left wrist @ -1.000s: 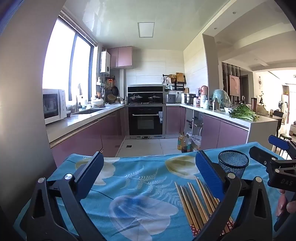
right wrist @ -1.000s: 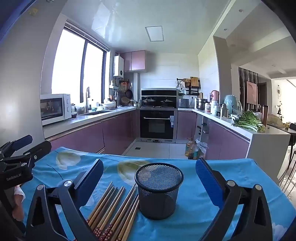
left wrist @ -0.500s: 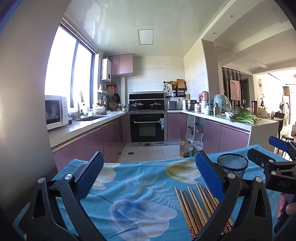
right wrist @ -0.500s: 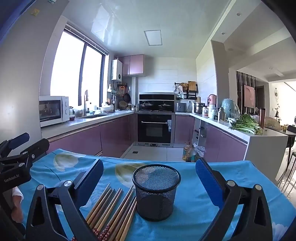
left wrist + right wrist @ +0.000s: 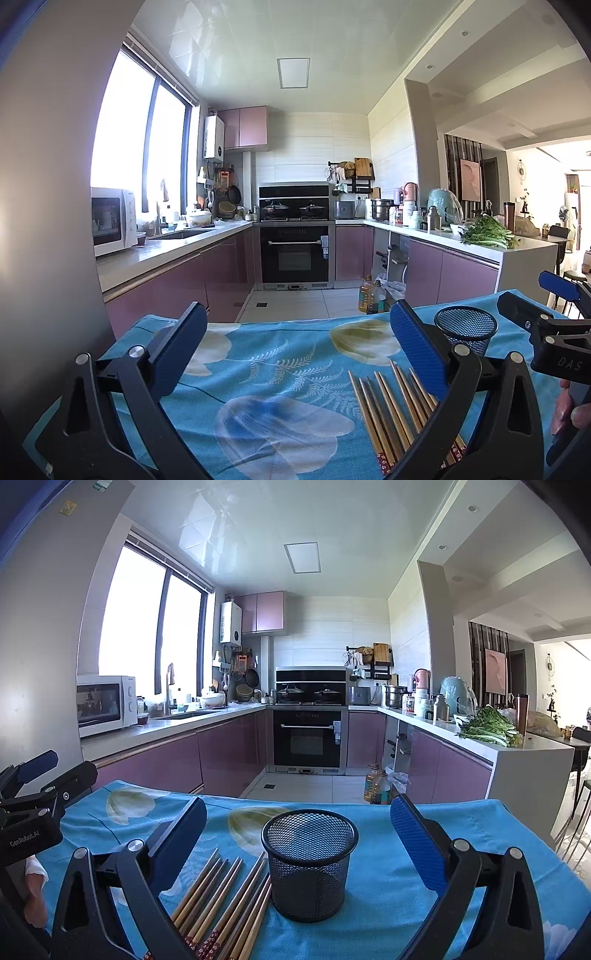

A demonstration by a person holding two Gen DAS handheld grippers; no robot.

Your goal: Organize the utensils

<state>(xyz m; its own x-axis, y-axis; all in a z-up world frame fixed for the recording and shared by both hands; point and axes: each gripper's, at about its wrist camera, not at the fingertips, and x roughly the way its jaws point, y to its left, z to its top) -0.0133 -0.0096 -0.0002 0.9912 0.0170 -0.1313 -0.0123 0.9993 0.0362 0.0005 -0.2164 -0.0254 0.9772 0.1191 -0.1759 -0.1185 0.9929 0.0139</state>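
- Now the job looks just begun: the chopsticks lie flat on the blue cloth, touching the left side of the mesh cup, which stands upright and looks empty.
- Both the left gripper and the right gripper are wide open and hold nothing (both hang above the cloth).
- A good pick means going low, closing on one stick near its middle, then tipping it upright over the cup.
- From the left gripper, the sticks lie under its right finger; the cup sits between the right gripper's fingers.

A home kitchen: mauve glossy cabinets, black built-in oven, white microwave, leafy greens on the counter.
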